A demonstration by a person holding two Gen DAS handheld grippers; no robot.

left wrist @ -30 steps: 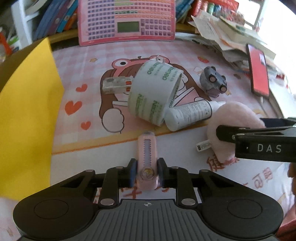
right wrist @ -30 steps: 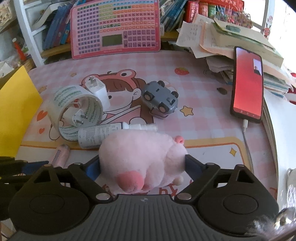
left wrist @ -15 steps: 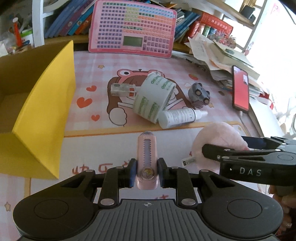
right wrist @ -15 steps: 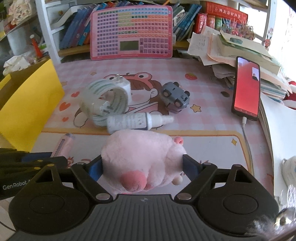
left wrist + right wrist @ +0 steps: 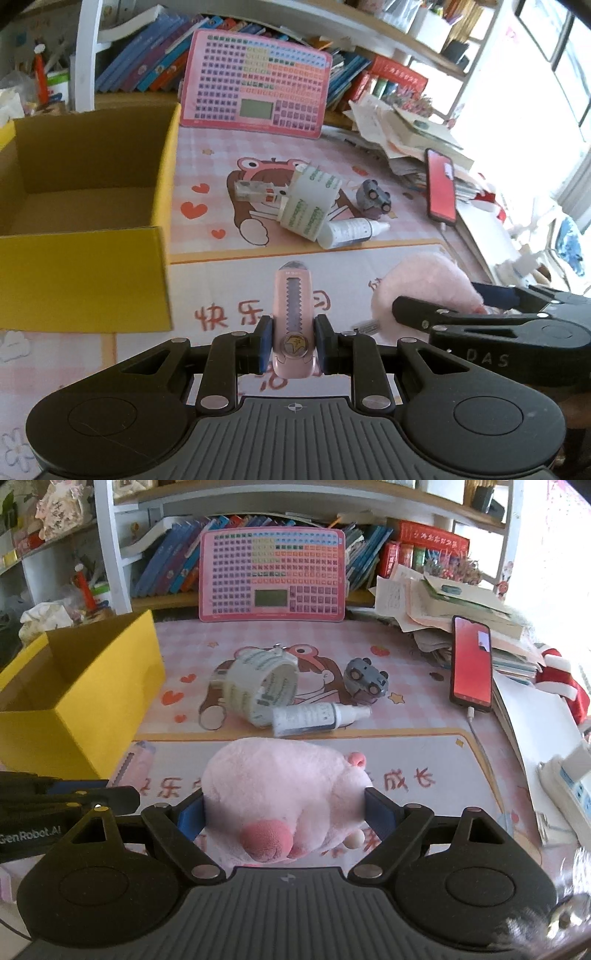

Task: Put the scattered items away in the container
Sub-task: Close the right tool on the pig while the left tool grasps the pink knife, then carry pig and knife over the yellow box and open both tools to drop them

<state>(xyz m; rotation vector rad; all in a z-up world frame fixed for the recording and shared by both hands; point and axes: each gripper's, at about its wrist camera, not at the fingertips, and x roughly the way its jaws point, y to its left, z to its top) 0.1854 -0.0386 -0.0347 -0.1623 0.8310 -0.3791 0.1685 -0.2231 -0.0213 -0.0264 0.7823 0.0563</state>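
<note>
My left gripper point(image 5: 291, 341) is shut on a pink utility knife point(image 5: 292, 314) and holds it above the mat. My right gripper point(image 5: 284, 812) is shut on a pink plush toy point(image 5: 284, 794), which also shows in the left wrist view point(image 5: 424, 291). The open yellow cardboard box point(image 5: 85, 280) stands at the left, also in the right wrist view point(image 5: 74, 716). On the mat lie a roll of tape point(image 5: 310, 208), a white charger plug point(image 5: 255, 192), a white spray bottle point(image 5: 351, 232) and a grey toy car point(image 5: 373, 195).
A pink keyboard toy point(image 5: 271, 579) leans on bookshelves at the back. A red-screened phone point(image 5: 471, 664) on a cable lies beside a paper stack point(image 5: 443, 605) at the right. A white device point(image 5: 569, 786) sits at the right edge.
Both grippers have risen and drawn back from the table with their loads. The yellow box's open inside has come into view at the left.
</note>
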